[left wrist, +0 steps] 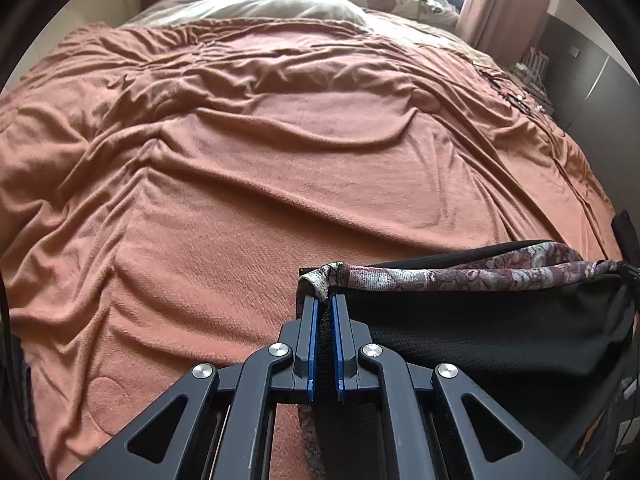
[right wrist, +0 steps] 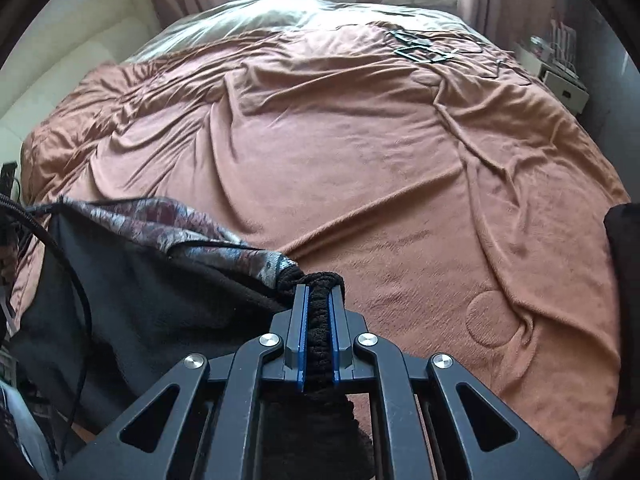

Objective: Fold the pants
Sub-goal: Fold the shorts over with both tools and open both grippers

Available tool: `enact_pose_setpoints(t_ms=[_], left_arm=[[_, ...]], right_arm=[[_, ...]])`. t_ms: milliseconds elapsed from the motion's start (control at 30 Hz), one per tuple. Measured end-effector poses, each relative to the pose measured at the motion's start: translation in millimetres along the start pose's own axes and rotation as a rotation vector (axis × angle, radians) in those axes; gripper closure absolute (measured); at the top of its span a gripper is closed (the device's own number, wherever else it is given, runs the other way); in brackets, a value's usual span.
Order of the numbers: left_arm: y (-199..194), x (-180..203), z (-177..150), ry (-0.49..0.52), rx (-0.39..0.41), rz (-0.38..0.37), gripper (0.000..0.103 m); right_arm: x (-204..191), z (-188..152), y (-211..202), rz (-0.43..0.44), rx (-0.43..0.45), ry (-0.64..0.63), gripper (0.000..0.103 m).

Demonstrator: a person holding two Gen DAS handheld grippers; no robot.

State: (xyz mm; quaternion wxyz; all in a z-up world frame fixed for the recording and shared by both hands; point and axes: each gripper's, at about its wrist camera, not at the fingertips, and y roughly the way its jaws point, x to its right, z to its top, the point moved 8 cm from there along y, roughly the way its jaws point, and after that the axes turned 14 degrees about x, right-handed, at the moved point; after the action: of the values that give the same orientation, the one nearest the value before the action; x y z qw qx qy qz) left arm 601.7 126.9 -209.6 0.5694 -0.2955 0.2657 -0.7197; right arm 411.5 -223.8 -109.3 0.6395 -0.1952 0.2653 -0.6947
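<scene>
Now my left gripper (left wrist: 327, 304) and right gripper (right wrist: 319, 294) each pinch the pants (left wrist: 480, 332) waistband, stretched between them above the bedspread (left wrist: 280, 160).

The black pants with patterned waistband (left wrist: 480, 320) hang stretched between the left gripper (left wrist: 325, 304) and the right gripper (right wrist: 318, 294), above the near edge of the rumpled terracotta fleece blanket (left wrist: 280, 152) spreading ahead of both tongs

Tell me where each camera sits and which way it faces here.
Left wrist: on the left gripper, angled down across the bed; own jaws clamp the pants.
Right wrist: on the right gripper, angled down likewise; jaws clamp the pants' black edge.
Shared: the orange blanket, the pants, the far window.
</scene>
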Motion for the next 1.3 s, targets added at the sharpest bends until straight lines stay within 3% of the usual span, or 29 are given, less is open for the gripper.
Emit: enact_pose_setpoints(t_ms=[467, 867, 933, 967, 1100, 1300], left_arm=[[45.6, -18.4, 1.1, -0.061, -0.063, 0.034, 0.096], [66.4, -27.2, 2.5, -0.141, -0.091, 0.04, 0.092], [59.4, -28.7, 1.2, -0.162, -0.103, 0.038, 0.086], [54.4, -30.2, 0.2, -0.169, -0.106, 0.044, 0.078], [24.0, -32.4, -4.2, -0.176, -0.083, 0.047, 0.052], [-26.9, -29.6, -18.4, -0.207, -0.05, 0.034, 0.049]], right_arm=[[2.1, 19.2, 27.8, -0.037, 0.041, 0.036, 0.099], [5.7, 22.4, 68.5, -0.064, -0.005, 0.043, 0.096], [6.7, 24.9, 66.5, -0.058, -0.007, 0.069, 0.09], [7.4, 26.6, 62.7, -0.058, 0.0, 0.073, 0.088], [6.2, 35.5, 33.5, -0.035, 0.071, 0.071, 0.046], [-1.2, 26.3, -2.8, 0.022, 0.104, 0.083, 0.044]])
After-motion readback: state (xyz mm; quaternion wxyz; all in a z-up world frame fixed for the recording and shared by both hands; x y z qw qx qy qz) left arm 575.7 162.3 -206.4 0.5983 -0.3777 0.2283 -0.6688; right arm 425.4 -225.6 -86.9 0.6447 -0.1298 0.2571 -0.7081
